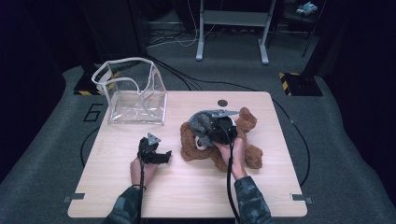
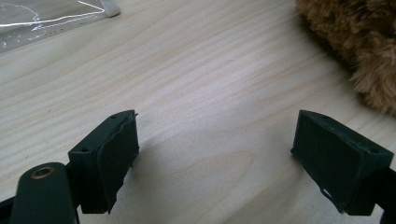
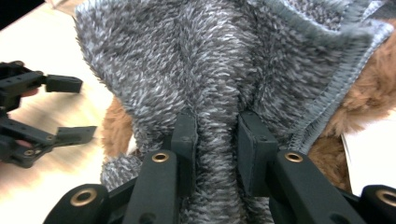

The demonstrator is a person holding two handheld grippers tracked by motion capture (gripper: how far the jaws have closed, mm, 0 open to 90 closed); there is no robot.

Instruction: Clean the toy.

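A brown teddy bear [image 1: 247, 122] lies right of the table's middle with a fuzzy grey knit garment [image 1: 200, 122] over it. My right gripper [image 1: 211, 133] sits on top of the bear. Its jaws are shut on a bunched fold of the grey garment [image 3: 215, 93], with brown fur [image 3: 369, 84] at the side. My left gripper [image 1: 164, 155] rests on the table left of the bear, held by a hand, jaws wide open and empty. In the left gripper view my left gripper [image 2: 215, 149] frames bare wood, and the bear's fur [image 2: 359, 42] is at the upper right.
A clear plastic bag [image 1: 135, 93] with white trim stands upright and open at the table's back left corner. A small dark round disc [image 1: 222, 102] sits near the back edge. Cables trail on the floor behind the wooden table [image 1: 187, 191].
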